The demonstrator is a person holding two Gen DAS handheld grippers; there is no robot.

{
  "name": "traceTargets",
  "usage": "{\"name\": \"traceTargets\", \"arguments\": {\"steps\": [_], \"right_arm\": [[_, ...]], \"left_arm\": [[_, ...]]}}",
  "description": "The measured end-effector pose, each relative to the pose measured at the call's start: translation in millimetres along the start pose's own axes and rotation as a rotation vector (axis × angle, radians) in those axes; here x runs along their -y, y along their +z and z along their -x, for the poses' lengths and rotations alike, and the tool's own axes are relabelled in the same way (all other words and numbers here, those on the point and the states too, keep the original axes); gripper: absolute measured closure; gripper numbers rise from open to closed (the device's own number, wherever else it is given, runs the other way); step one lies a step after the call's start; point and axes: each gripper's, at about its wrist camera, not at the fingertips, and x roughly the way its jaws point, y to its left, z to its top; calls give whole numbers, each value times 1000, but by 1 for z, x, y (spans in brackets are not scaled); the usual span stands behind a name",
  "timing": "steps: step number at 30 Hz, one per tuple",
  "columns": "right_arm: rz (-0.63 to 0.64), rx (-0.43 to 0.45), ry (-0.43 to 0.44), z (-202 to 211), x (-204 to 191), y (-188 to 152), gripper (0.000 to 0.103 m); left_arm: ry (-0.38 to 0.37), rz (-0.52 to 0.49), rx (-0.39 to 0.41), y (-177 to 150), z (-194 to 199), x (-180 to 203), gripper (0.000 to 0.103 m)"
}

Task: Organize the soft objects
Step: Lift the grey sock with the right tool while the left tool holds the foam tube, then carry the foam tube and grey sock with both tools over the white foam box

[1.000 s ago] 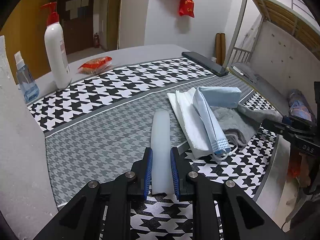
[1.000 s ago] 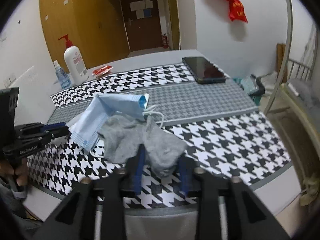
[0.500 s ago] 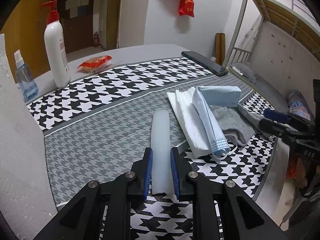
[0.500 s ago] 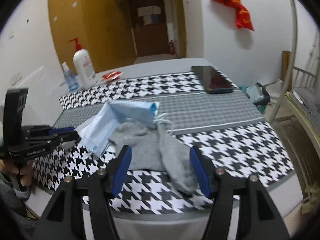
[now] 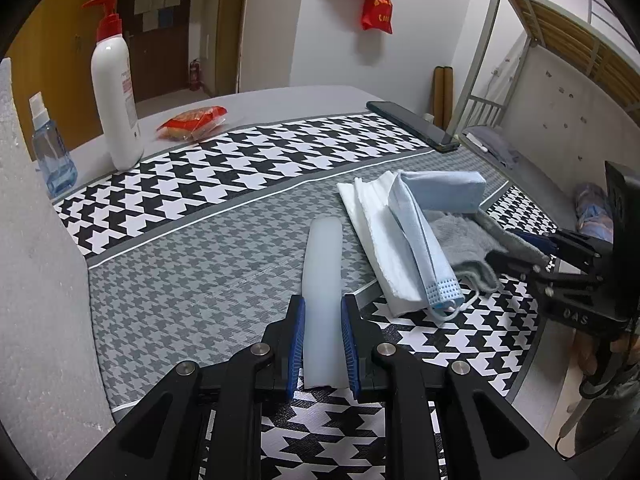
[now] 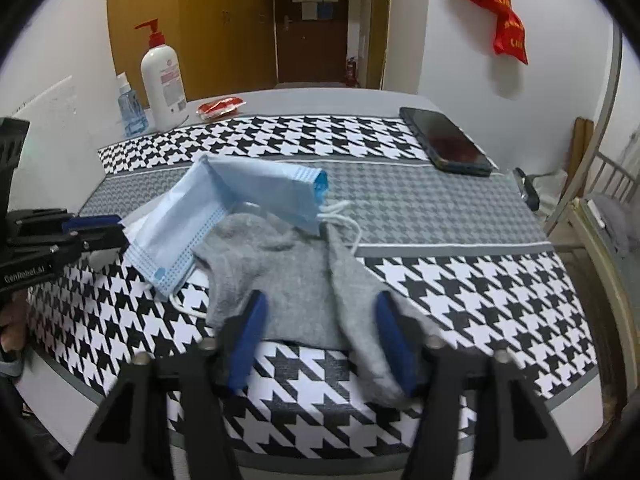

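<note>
My left gripper (image 5: 322, 308) is shut on a pale translucent soft strip (image 5: 322, 264) that lies forward on the houndstooth mat. A folded blue face mask (image 5: 426, 224) rests on a white cloth (image 5: 368, 220), partly over a grey sock (image 5: 464, 240). In the right wrist view the grey sock (image 6: 296, 268) lies flat between the wide-open fingers of my right gripper (image 6: 320, 320), its right part draped over one finger. The blue mask (image 6: 240, 200) lies behind it. My right gripper (image 5: 516, 246) shows at the right of the left wrist view.
A white pump bottle (image 5: 116, 96), a blue spray bottle (image 5: 52, 152) and a red snack packet (image 5: 192, 120) stand at the back left. A black phone (image 6: 448, 142) lies at the back right. A white foam wall (image 5: 36, 280) stands at the left. A metal bunk bed frame (image 5: 500, 60) stands at the right.
My right gripper has opened and let go of the grey sock, which now lies flat on the mat. My left gripper has held still with the strip.
</note>
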Motion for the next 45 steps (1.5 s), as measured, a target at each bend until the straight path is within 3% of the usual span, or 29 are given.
{"name": "traceTargets", "arguments": {"steps": [4,7,19,31,38,45], "right_arm": [[25,-14,-16,4,0,-1,82],[16,-12,17,9,3,-4,91],[-92,143,103,57,18,22,91],[-136,269,94,93,27,45,91],[-141,292,88,101,29,44,91],[-174,242,112,83,27,34,91]], "left_arm": [[2,-2,3,0,1,0,83],[3,-4,7,0,2,1,83],[0,-10,20,0,5,2,83],[-5,-15,39,0,10,4,83],[-9,-25,64,0,16,7,83],[-14,-29,96,4,24,9,83]]}}
